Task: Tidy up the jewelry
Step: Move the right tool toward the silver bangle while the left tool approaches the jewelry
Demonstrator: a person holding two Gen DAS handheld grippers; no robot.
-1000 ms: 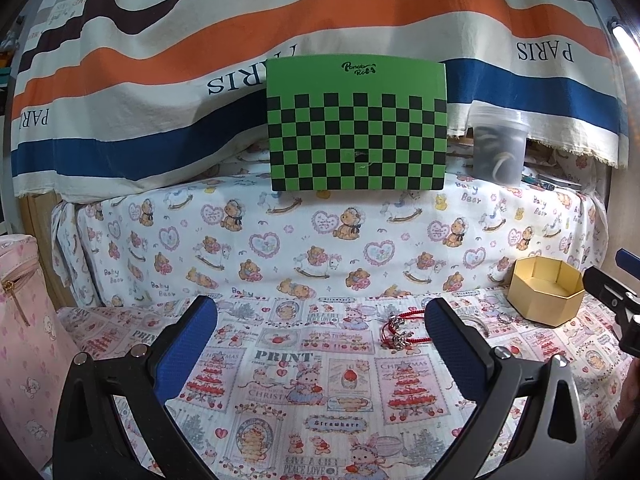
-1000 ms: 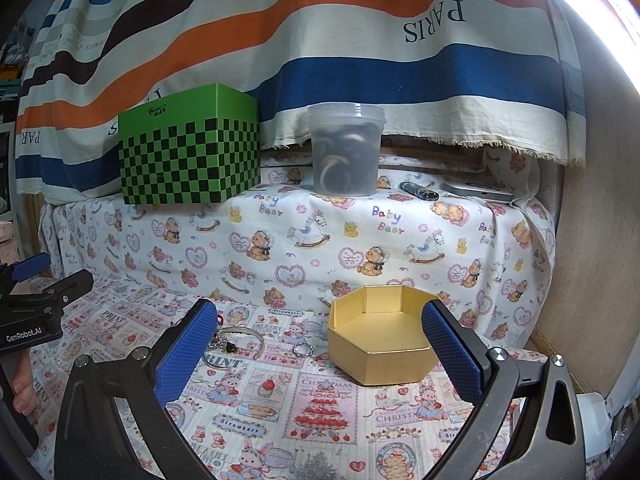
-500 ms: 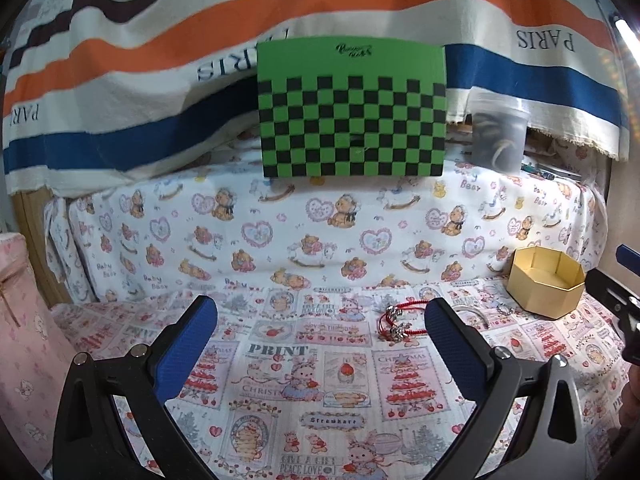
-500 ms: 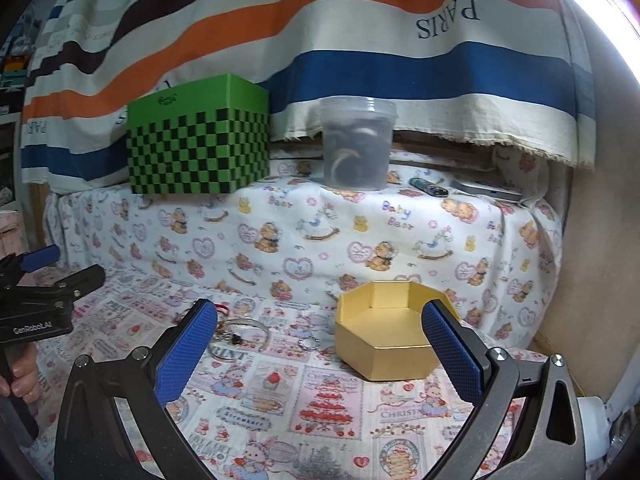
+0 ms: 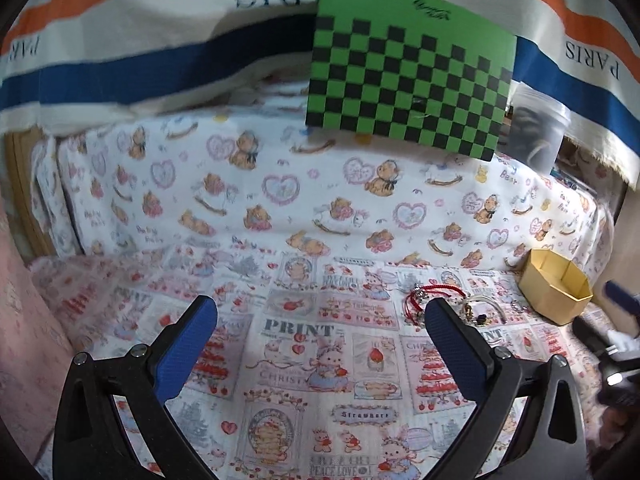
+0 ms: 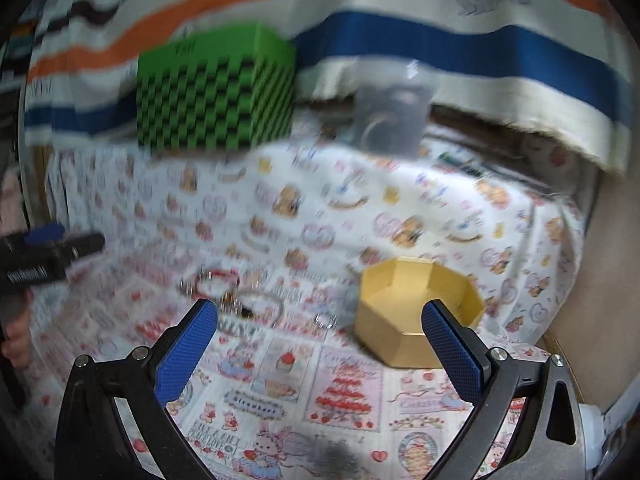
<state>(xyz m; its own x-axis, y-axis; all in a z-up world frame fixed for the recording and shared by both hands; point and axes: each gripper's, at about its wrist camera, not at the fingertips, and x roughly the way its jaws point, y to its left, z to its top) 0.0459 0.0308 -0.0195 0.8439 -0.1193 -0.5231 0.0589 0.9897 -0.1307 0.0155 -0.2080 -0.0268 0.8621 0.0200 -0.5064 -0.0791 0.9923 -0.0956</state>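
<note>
While both of my grippers hang over the printed cloth (image 5: 304,364), I list what the two wrist views give me.

Item one: left gripper (image 5: 320,340), jaws wide apart, nothing between the blue pads (image 5: 188,344). It hovers above the cloth, with the jewelry just past its right finger.

Item two: right gripper (image 6: 320,340), jaws likewise spread, nothing held. Its right pad (image 6: 452,348) overlaps the near wall of the box in view; I cannot tell whether it touches.

Item three: red cord bracelet (image 5: 424,298), lying flat on the cloth, with small metal charms at its left end.

Item four: silver bangle (image 5: 484,308), touching or just beside the red cord on its right (the right wrist view is too blurred to settle which). Dark and gold beads sit along its near edge.

Item five: small ring (image 6: 326,320), alone on the cloth between the bangle and the box.

Item six: gold octagonal box (image 6: 416,312), open at the top, upright on the cloth, right of all the jewelry. I see nothing inside it.

Item seven: green checkered box (image 5: 408,72), on the raised ledge behind, under the bear-print cloth's upper fold.

Item eight: clear plastic tub (image 5: 540,136), lidded, beside the green box on the same ledge; contents dark and unclear.

Item nine: striped fabric (image 5: 160,40), draped behind the ledge, lettered PARIS.
</note>
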